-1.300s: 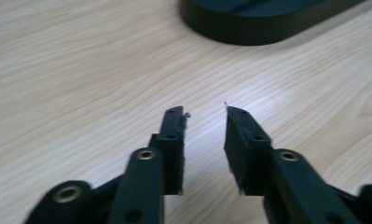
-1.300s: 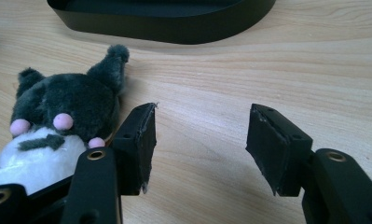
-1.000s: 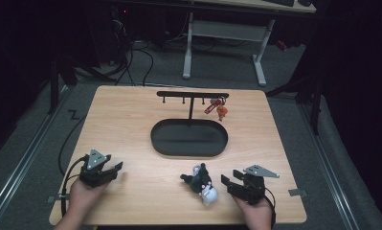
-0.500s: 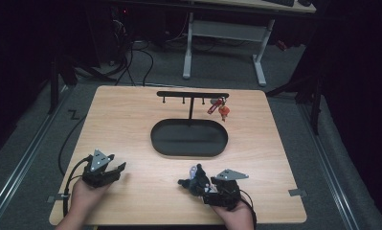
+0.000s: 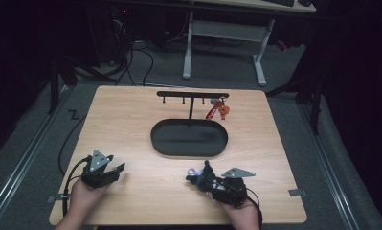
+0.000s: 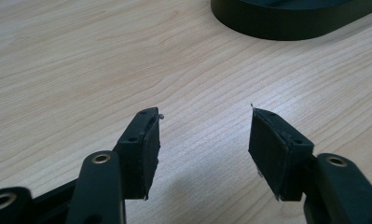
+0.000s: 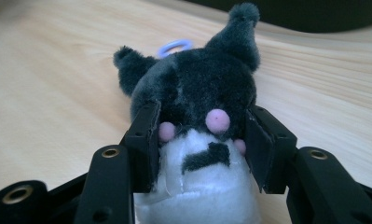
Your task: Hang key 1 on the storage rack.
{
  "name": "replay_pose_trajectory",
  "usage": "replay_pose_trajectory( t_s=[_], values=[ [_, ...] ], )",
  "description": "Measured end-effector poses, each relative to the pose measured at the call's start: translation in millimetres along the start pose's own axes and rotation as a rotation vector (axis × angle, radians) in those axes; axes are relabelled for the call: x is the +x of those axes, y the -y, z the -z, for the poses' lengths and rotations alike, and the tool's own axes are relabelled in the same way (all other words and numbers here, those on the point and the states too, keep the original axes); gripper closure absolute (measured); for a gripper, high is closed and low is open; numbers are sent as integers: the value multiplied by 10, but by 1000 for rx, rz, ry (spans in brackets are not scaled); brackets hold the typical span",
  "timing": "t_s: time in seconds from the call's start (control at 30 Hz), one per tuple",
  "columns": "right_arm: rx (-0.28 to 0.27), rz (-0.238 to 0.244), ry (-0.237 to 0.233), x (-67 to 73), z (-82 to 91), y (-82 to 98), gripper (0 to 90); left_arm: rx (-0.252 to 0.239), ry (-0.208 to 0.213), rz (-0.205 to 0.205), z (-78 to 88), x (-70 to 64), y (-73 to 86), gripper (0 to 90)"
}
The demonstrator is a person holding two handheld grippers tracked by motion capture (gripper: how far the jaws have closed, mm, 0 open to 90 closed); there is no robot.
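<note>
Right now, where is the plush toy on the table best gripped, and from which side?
Grip the plush toy across its soft head, one pad on each cheek, coming in low along the table from the person's side. It lies flat, white face up, ears pointing away. The right claw, just been closing, already brackets it there.

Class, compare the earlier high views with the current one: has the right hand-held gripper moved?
Yes. The right hand-held gripper has moved left along the table's near edge, toward the point below the black oval tray, and its jaws have just been closing around the plush toy.
</note>
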State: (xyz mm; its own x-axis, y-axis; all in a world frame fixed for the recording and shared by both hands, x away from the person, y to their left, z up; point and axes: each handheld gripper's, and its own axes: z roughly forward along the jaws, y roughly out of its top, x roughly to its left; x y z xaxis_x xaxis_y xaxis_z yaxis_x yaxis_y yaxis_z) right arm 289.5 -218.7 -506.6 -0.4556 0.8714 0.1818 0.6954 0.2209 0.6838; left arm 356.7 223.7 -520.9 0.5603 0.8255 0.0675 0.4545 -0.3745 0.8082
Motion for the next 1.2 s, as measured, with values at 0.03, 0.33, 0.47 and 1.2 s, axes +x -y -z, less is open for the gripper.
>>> replay_pose_trajectory(
  t_s=[0.03, 0.33, 0.47, 1.2],
  values=[
    [-6, -24, 18, -79, 35, 15, 511, 0, 2, 2, 1, 4, 1, 432],
    [-42, -148, 50, -454, 200, 107, 436, 9, 10, -8, -21, -18, -9, 433],
    [-67, -132, 60, -422, 246, 68, 353, 10, 10, -15, -22, -31, -12, 433],
    [350, -52, 144, -259, 263, -353, 261, -15, 57, -57, -20, -67, -46, 435]
  ],
)
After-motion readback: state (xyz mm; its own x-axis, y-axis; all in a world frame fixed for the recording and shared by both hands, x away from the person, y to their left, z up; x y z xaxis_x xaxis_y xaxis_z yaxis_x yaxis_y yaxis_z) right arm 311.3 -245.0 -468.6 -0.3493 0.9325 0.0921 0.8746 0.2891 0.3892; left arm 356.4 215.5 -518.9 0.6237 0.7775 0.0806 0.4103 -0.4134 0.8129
